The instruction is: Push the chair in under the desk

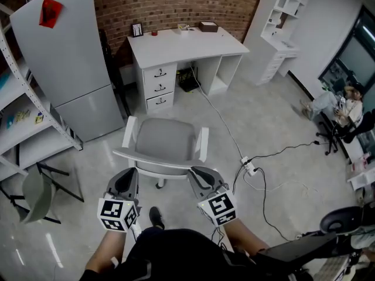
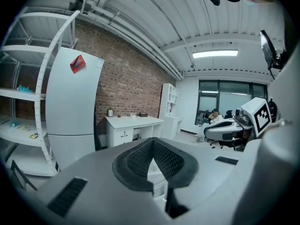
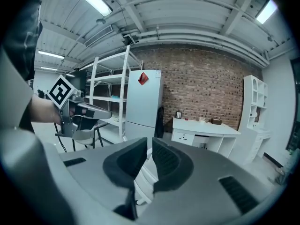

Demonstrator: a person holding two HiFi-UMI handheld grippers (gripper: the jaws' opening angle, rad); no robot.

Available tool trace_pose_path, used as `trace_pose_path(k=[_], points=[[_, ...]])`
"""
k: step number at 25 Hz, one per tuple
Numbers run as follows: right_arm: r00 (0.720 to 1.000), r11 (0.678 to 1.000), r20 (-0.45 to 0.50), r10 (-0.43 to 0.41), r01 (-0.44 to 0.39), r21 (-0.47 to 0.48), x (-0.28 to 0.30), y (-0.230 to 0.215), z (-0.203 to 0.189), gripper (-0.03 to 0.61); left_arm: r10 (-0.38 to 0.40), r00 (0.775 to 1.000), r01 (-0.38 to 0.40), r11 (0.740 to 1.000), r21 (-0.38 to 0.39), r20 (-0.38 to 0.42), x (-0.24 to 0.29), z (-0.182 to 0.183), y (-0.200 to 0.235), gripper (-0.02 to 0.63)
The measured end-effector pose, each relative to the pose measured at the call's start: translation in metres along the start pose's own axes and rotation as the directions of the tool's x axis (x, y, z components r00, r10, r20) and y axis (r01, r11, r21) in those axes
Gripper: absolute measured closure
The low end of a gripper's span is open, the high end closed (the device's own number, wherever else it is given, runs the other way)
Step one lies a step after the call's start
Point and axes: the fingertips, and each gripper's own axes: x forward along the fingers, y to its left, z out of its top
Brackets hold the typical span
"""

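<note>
A grey-seated chair (image 1: pixel 167 139) with a white frame stands on the floor, well short of the white desk (image 1: pixel 181 45) by the brick wall. Its backrest faces me. My left gripper (image 1: pixel 130 173) sits just behind the backrest's left end, and the left gripper view shows its pads (image 2: pixel 152 142) shut together with nothing between them. My right gripper (image 1: pixel 196 172) is behind the backrest's right end. In the right gripper view its jaws (image 3: pixel 150 142) stand a narrow gap apart, empty. White chair parts (image 3: pixel 143 172) show below them, with the desk (image 3: pixel 206 125) beyond.
A grey refrigerator (image 1: pixel 70 57) and a white shelf rack (image 1: pixel 23 116) stand left, with a folding chair (image 1: pixel 38 192) beside them. A power strip and cables (image 1: pixel 250 167) lie on the floor right of the chair. A white bookcase (image 1: pixel 281 22) and a seated person (image 1: pixel 345 107) are far right.
</note>
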Motion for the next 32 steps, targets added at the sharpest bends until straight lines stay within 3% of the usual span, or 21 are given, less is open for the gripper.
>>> trace_pose_path(k=[5, 11, 17, 20, 23, 24, 26, 28, 30, 32], points=[[0.999, 0.999, -0.03, 0.044, -0.045, -0.006, 0.026, 0.004, 0.001, 0.48, -0.007, 1.0, 0.008, 1.0, 0.01, -0.018, 0.013, 0.002, 0.025, 0.606], [0.997, 0.999, -0.071, 0.035, -0.036, -0.011, 0.052, 0.002, 0.001, 0.44, -0.053, 0.998, 0.055, 0.998, 0.04, -0.039, 0.03, -0.001, 0.045, 0.606], [0.989, 0.999, -0.144, 0.044, -0.046, -0.009, 0.074, 0.009, -0.021, 0.403, -0.127, 0.987, 0.141, 0.98, 0.137, -0.103, 0.048, -0.008, 0.067, 0.606], [0.975, 0.998, -0.217, 0.045, -0.053, -0.028, 0.087, 0.012, -0.043, 0.384, -0.181, 0.971, 0.215, 0.946, 0.244, -0.156, 0.057, -0.02, 0.074, 0.595], [0.962, 0.998, -0.271, 0.047, -0.059, -0.036, 0.101, 0.012, -0.062, 0.373, -0.238, 0.929, 0.335, 0.869, 0.365, -0.284, 0.072, -0.047, 0.082, 0.436], [0.955, 0.997, -0.293, 0.049, -0.062, -0.036, 0.106, 0.012, -0.068, 0.373, -0.238, 0.91, 0.372, 0.833, 0.411, -0.34, 0.076, -0.062, 0.085, 0.422], [0.933, 0.995, -0.355, 0.056, -0.081, -0.057, 0.113, 0.013, -0.086, 0.351, -0.22, 0.864, 0.451, 0.737, 0.504, -0.453, 0.079, -0.093, 0.087, 0.399], [0.908, 0.988, -0.416, 0.052, -0.108, -0.113, 0.119, 0.013, -0.102, 0.327, -0.193, 0.83, 0.517, 0.617, 0.593, -0.523, 0.083, -0.113, 0.084, 0.373], [0.883, 0.976, -0.466, 0.052, -0.143, -0.163, 0.125, 0.012, -0.116, 0.31, -0.155, 0.825, 0.537, 0.517, 0.666, -0.544, 0.092, -0.123, 0.084, 0.373], [0.856, 0.961, -0.514, 0.06, -0.189, -0.203, 0.132, 0.013, -0.13, 0.291, -0.107, 0.818, 0.548, 0.444, 0.709, -0.566, 0.103, -0.131, 0.087, 0.373]])
